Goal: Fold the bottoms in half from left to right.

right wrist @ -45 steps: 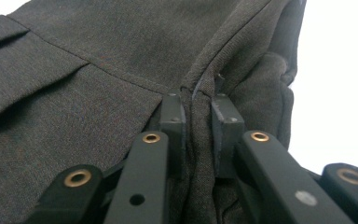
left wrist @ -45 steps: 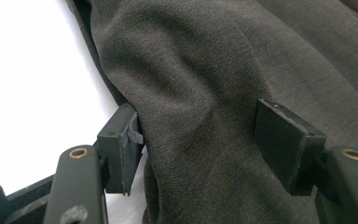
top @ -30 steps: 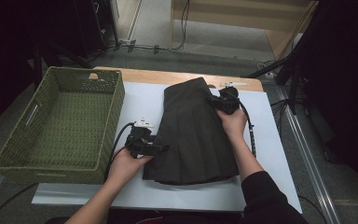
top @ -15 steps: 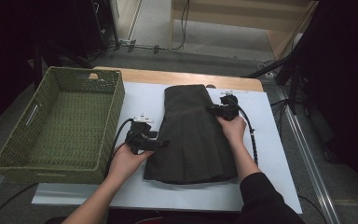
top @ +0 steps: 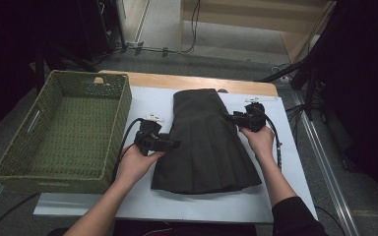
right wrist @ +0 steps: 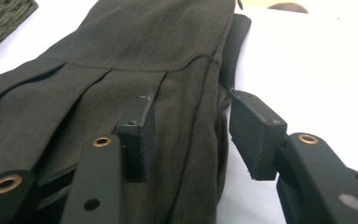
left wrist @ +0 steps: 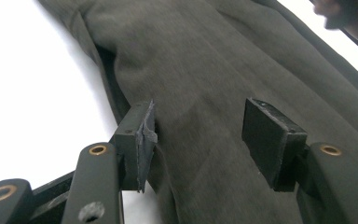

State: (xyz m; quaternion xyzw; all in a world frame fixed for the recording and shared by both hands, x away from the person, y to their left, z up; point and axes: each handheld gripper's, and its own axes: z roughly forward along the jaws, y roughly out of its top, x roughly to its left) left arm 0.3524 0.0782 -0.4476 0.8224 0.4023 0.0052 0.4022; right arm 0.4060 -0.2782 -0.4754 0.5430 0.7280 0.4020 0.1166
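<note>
- The dark pleated skirt [top: 204, 142] lies flat on the white sheet [top: 285, 196] in the middle of the table, its narrow waist toward the far edge and its wide hem toward you.
- Your left gripper [top: 174, 144] sits at the skirt's left edge, about halfway down. In the left gripper view its jaws have just been closing, yet they stand apart with the cloth's edge [left wrist: 121, 93] lying between them; the pads do not press on it.
- Your right gripper [top: 229, 117] sits at the skirt's right edge, up near the waist seam. In the right gripper view its jaws have just been opening and stand spread, one pad over the pleats [right wrist: 121, 98], the other just beside the skirt's edge over the white sheet; nothing is pinched.
- Your left hand [top: 135, 164] rests on the sheet beside the skirt; your right hand [top: 260, 140] lies at the skirt's right side.
- The green woven basket [top: 15, 167] stands well left of the skirt, next to your left hand.
</note>
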